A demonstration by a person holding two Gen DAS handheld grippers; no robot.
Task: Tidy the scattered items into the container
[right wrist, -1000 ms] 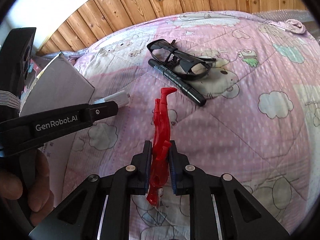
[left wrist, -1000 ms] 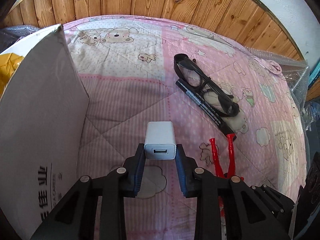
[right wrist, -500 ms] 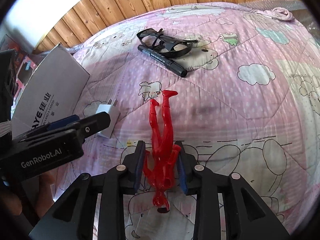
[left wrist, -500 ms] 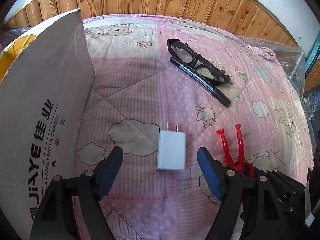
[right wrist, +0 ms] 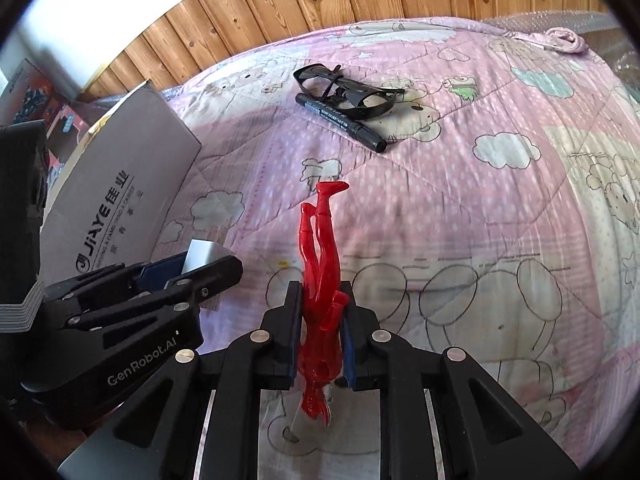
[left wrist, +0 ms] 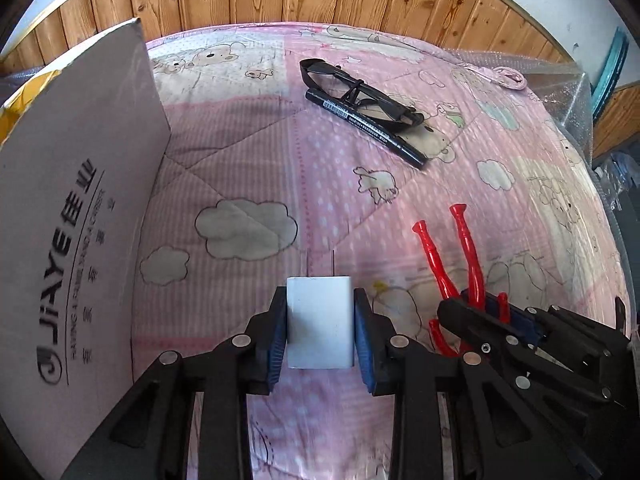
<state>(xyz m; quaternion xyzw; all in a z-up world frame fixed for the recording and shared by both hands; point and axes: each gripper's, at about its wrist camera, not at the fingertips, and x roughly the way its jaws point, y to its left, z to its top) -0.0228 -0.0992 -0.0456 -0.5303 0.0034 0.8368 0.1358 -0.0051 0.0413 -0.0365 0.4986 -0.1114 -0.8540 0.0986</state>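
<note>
Left gripper (left wrist: 320,330) clamps the white USB charger (left wrist: 320,320), prongs pointing away from me. Right gripper (right wrist: 320,330) grips the red toy figure (right wrist: 320,280) at the torso, legs forward along the fingers. Cardboard box (left wrist: 76,208) stands to the left, wall just beside the left gripper, so I judge charger goes first; figure crosses over after.

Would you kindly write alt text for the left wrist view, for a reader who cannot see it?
The left gripper holds a white charger between its fingers above a pink cartoon quilt. A grey cardboard box stands at left; the right gripper holds a red figure, with black glasses and a marker beyond.
</note>
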